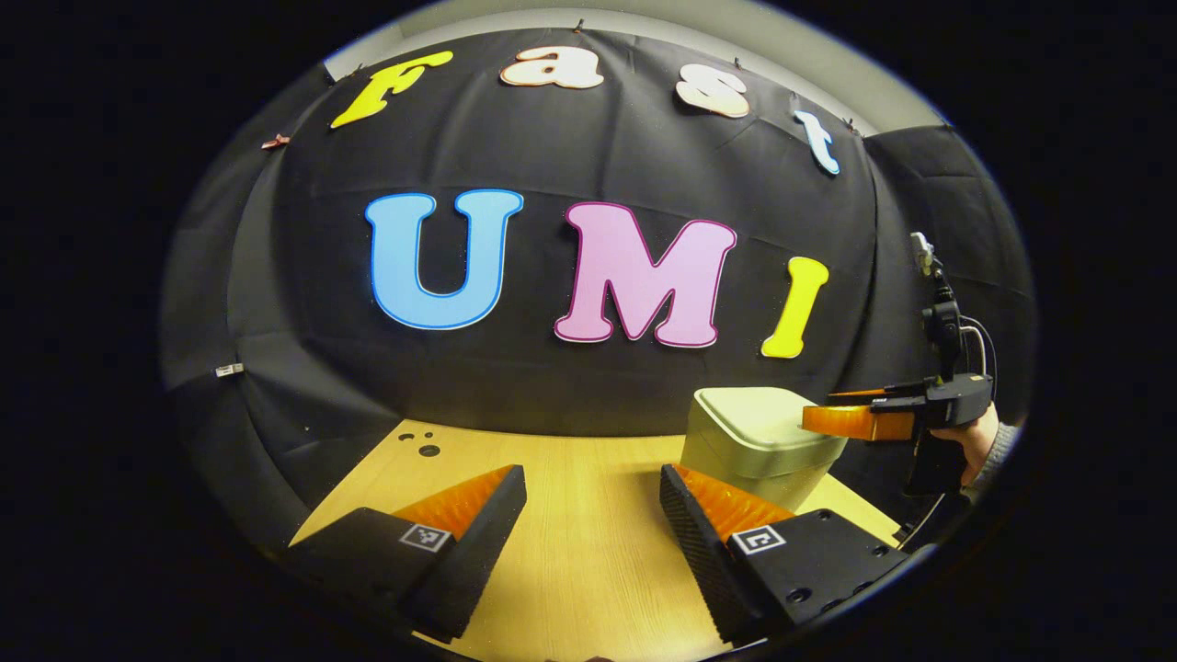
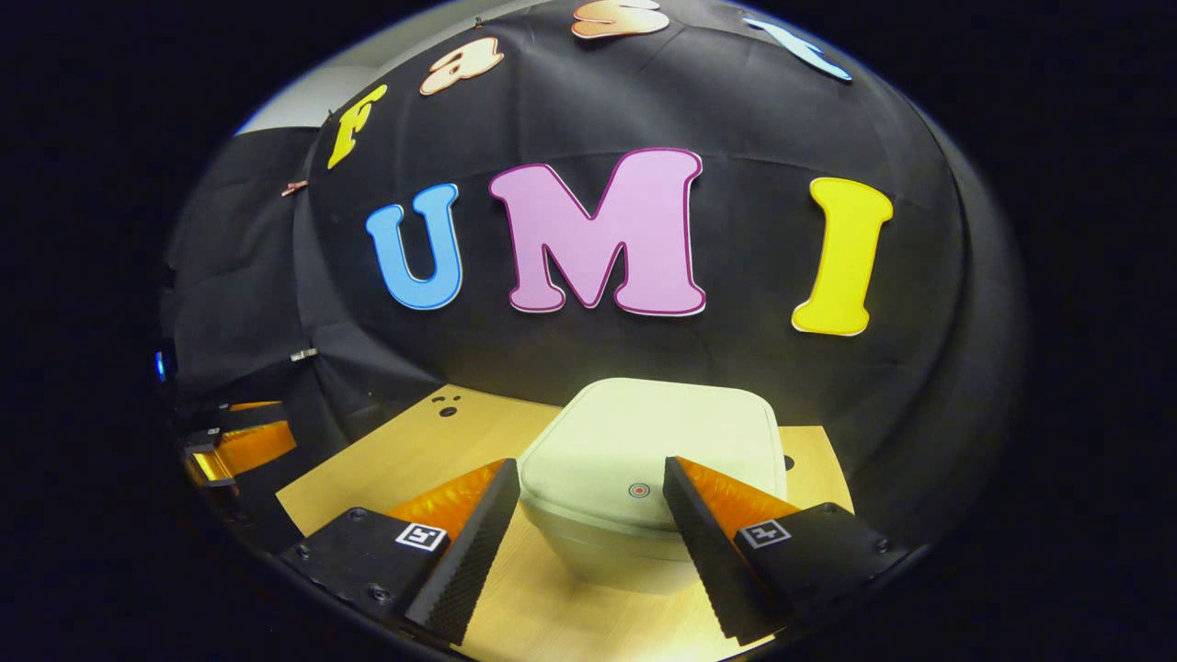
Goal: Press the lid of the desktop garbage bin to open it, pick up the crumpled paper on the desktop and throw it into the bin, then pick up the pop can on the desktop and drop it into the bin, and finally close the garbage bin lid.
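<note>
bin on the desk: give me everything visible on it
The garbage bin is a pale cream, rounded-square tub, plastic by its look, upright on the wooden desktop near the cloth wall. Its lid lies flat and closed, with a small round red mark near the front edge. The right claw hovers open above that edge; contact can't be judged.

The desktop garbage bin is a pale cream tub with rounded corners, standing upright on the wooden counter with its lid shut flat. A small red ring mark sits near the lid's front edge. It stands just ahead of the right hand-held gripper, between its spread fingers.
</note>
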The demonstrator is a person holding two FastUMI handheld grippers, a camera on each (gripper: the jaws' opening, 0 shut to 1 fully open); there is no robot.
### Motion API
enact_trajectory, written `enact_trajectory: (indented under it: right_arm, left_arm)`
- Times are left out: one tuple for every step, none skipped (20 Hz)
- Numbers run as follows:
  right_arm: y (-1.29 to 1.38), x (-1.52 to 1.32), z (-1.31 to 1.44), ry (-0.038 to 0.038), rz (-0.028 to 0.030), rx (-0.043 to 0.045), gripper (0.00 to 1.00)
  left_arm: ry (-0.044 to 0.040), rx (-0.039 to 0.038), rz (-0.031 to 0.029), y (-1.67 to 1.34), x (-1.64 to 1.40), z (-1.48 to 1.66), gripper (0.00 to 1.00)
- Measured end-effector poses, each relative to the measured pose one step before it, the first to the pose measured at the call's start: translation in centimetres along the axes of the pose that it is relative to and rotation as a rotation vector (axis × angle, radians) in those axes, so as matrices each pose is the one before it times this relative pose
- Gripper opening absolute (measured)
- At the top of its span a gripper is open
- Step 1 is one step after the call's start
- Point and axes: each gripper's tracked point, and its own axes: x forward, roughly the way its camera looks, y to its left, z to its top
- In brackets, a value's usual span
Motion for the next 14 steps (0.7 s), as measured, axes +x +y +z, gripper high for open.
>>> enact_trajectory:
  right_arm:
    - [0.190, -0.607, 0.127, -0.00628, 0.00470, 0.01135, 0.99]
    - [0.118, -0.493, 0.256, -0.01042, -0.00067, 0.00903, 0.99]
    - [-0.052, -1.067, 0.352, -0.00989, 0.00107, 0.00362, 0.99]
    - [0.068, -0.473, 0.139, -0.00776, -0.00161, -0.00060, 0.99]
    - [0.162, -0.414, 0.115, -0.00616, 0.00173, -0.00032, 0.99]
    - [0.238, -0.407, 0.035, -0.00493, 0.00348, -0.00128, 0.99]
    - [0.340, -0.353, 0.036, -0.00435, 0.00530, -0.00286, 0.99]
    - [0.357, -0.332, -0.156, -0.00114, 0.00690, -0.00432, 0.99]
    - [0.475, -0.382, -0.128, 0.00021, 0.01002, -0.00026, 0.99]
    - [0.560, -0.341, -0.108, -0.00404, 0.01308, -0.00153, 0.99]
    - [0.701, -0.290, -0.111, -0.00250, 0.01355, -0.00195, 0.99]
    - [0.480, -0.294, -0.079, -0.00376, 0.01116, -0.00712, 0.99]
    - [0.304, -0.162, -0.104, -0.00179, 0.00597, -0.00823, 0.99]
    - [0.365, -0.167, -0.092, 0.00112, 0.00938, -0.00496, 0.99]
  left_arm:
    - [-0.00072, 0.00063, -0.00381, -0.100, 0.089, 0.023, 0.95]
    - [-0.00085, 0.00063, -0.00273, -0.128, 0.072, 0.103, 0.95]
    - [-0.00075, 0.00083, -0.00319, -0.167, 0.091, 0.038, 0.95]
    - [-0.00099, 0.00096, -0.00296, -0.196, 0.018, 0.114, 0.95]
    - [-0.00061, 0.00129, -0.00226, -0.051, -0.023, -0.019, 0.95]
    - [-0.00012, 0.00084, -0.00190, -0.112, -0.020, -0.028, 0.95]
    - [0.00239, -0.00066, -0.00086, -0.125, 0.031, -0.068, 0.95]
    - [0.00114, -0.00130, -0.00096, -0.057, 0.010, -0.077, 0.95]
    - [0.00413, -0.00026, 0.00159, -0.077, 0.028, -0.064, 0.95]
    - [0.00183, 0.00298, 0.00707, -0.030, -0.080, 0.091, 0.95]
    - [-0.00255, 0.00588, 0.00558, 0.014, -0.182, 0.148, 0.95]
    - [-0.00524, 0.01092, 0.00930, -0.014, -0.168, 0.289, 0.95]
    - [-0.00389, 0.01230, 0.01526, 0.238, -0.035, 0.143, 0.95]
    - [0.00226, 0.00776, 0.01223, 0.204, -0.104, -0.034, 0.95]
